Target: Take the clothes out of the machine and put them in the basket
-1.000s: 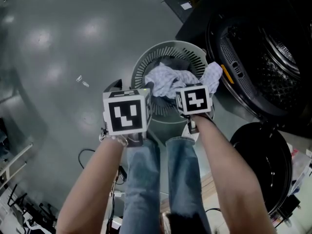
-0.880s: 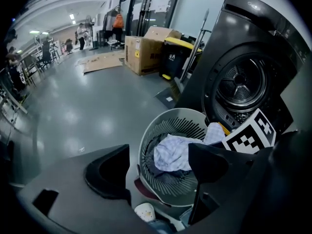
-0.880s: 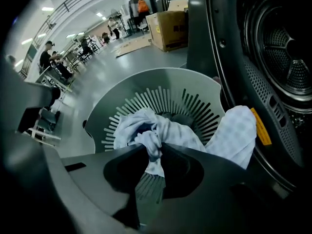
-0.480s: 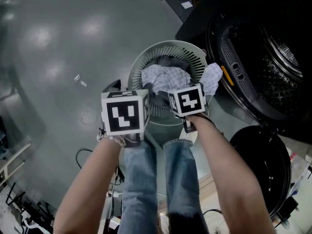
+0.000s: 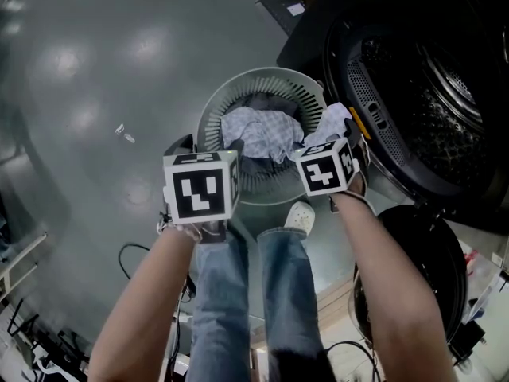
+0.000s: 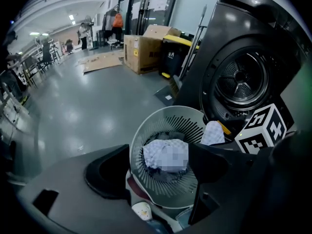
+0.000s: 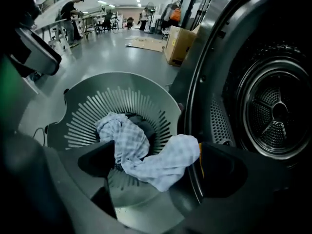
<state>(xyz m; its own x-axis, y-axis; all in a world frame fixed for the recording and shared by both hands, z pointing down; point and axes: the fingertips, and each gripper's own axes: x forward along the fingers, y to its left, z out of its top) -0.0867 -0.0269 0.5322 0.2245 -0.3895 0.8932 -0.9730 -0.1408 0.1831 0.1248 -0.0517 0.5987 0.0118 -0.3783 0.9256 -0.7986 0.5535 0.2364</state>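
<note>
By my left, the left gripper (image 6: 161,165) hangs over the near side of the round slatted basket (image 5: 262,75), jaws apart and gripping nothing. In the basket a pale checked cloth (image 5: 256,130) lies on a darker garment (image 5: 264,102), one end draped over the rim on the machine's side. Above that end, the right gripper (image 7: 157,165) has just been opening its jaws, which stand wide with neither pad on the cloth, and right of it gapes the machine's drum (image 5: 445,94), its round door (image 5: 425,265) open.
</note>
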